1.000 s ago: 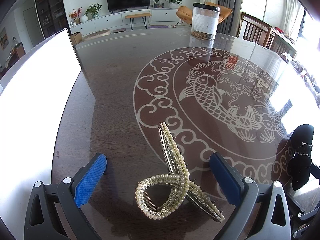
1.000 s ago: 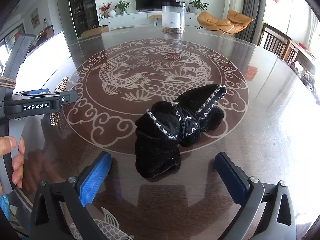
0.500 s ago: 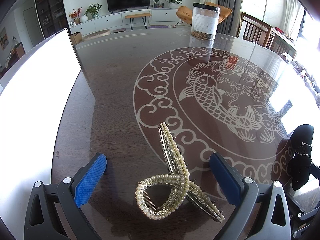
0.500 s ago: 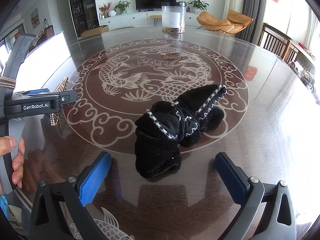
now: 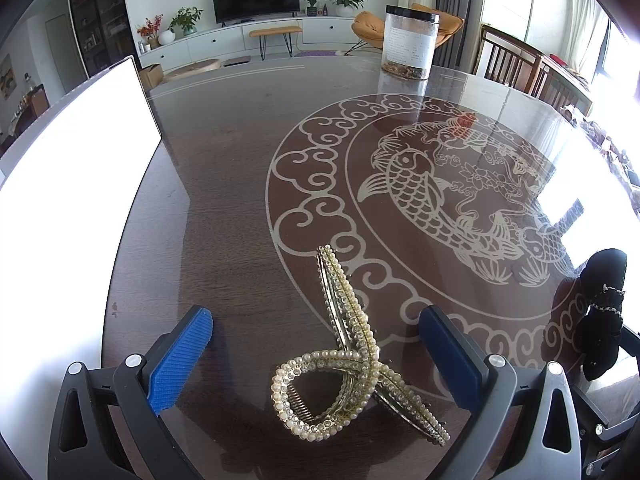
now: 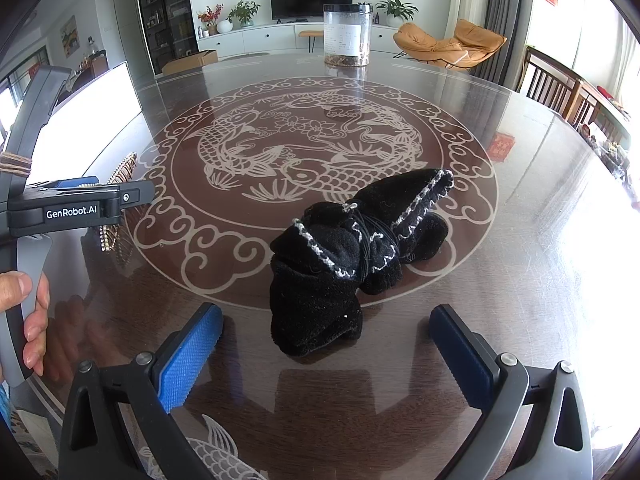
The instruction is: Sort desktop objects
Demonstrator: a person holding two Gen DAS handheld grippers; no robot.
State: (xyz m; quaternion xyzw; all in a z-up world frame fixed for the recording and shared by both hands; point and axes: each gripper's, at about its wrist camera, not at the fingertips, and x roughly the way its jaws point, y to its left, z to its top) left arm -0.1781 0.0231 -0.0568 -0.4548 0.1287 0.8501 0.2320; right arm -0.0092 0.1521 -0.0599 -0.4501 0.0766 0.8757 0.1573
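Through the left wrist camera we saw the left tool (image 5: 316,344) spread wide, holding nothing, its blue pads (image 5: 180,360) on either side of a pearl hair clip (image 5: 344,368) that lay on the glossy dark surface (image 5: 224,200) between them, touching neither pad. The clip's loop faced the camera and one long arm reached toward the fish pattern (image 5: 420,192) inlaid in the surface. That view caught the black bow (image 5: 602,312) only as a dark shape at its right edge. The right wrist camera showed the bow (image 6: 352,256) in full: a black fabric piece with silver trim, lying on the ring of the pattern just ahead of the right tool (image 6: 326,344). We saw that tool wide open too, gripping nothing, its pads (image 6: 188,356) short of the bow and apart from it. At the left of this view the left tool's body (image 6: 76,208) appeared side-on, with a hand (image 6: 24,312) on its handle, and the clip (image 6: 120,184) was mostly hidden behind it. Both views showed a clear jar (image 5: 408,48) with a black lid standing at the far side of the surface, and a bright white panel (image 5: 68,184) on the left; the jar (image 6: 347,36) sat well apart from both items.
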